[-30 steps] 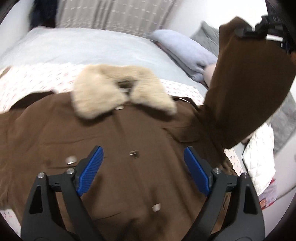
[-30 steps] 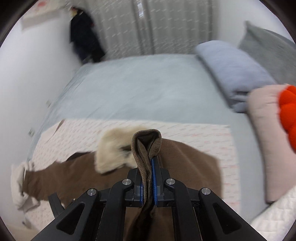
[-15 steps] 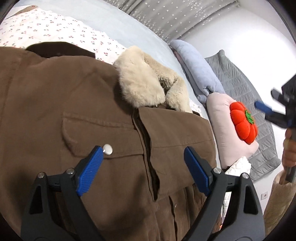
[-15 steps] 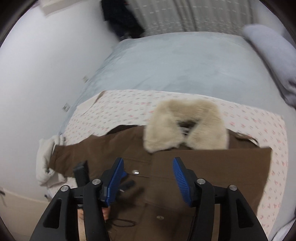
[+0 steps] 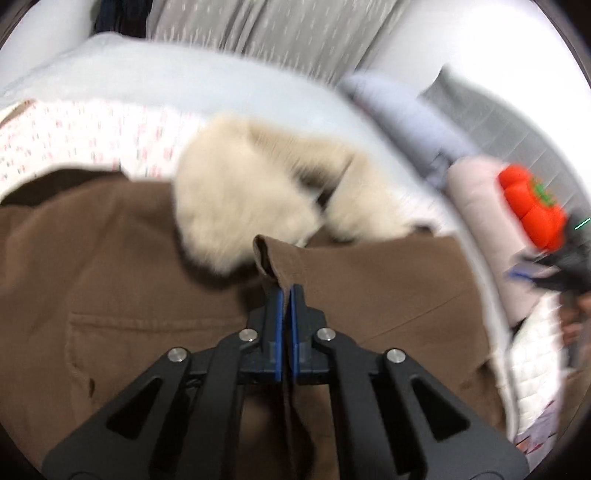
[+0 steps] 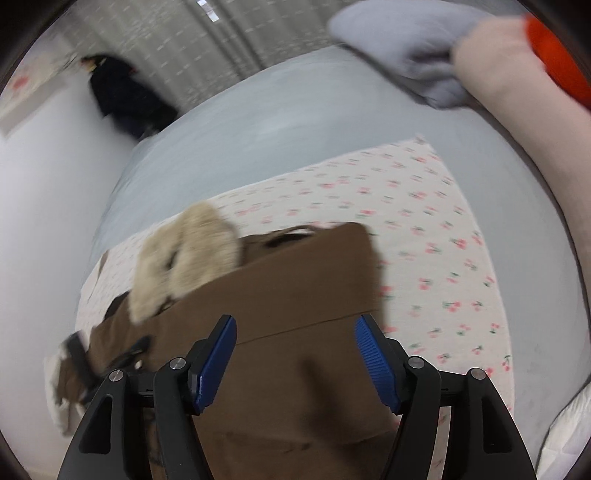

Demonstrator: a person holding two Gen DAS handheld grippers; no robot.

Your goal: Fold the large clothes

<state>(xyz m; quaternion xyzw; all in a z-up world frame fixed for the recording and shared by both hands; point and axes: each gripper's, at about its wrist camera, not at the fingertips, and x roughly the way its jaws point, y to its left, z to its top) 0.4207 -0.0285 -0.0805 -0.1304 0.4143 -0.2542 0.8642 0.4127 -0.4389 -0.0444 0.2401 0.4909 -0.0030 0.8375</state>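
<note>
A brown coat (image 5: 110, 258) with a cream fur collar (image 5: 236, 192) lies spread on the bed, one sleeve folded across its chest (image 6: 295, 280). My left gripper (image 5: 286, 291) is shut on a raised fold of the coat's brown fabric just below the collar. My right gripper (image 6: 295, 325) hovers over the folded sleeve. Its jaws are opening, and nothing is pinched between the blue pads (image 6: 218, 354). In the right wrist view the collar (image 6: 184, 258) sits up and left of the gripper.
A cherry-print sheet (image 6: 424, 258) lies under the coat on a pale blue bedspread (image 6: 277, 122). A folded blue blanket (image 5: 417, 114), a pink pillow (image 5: 476, 192) and an orange pumpkin plush (image 5: 532, 206) are at the right. Curtains (image 5: 277, 26) and a dark hanging garment (image 6: 122, 99) stand behind.
My right gripper let go of the sleeve, which now lies folded across the coat, and dropped lower, its jaws wider. My left gripper closed on a fold of the coat near the collar.
</note>
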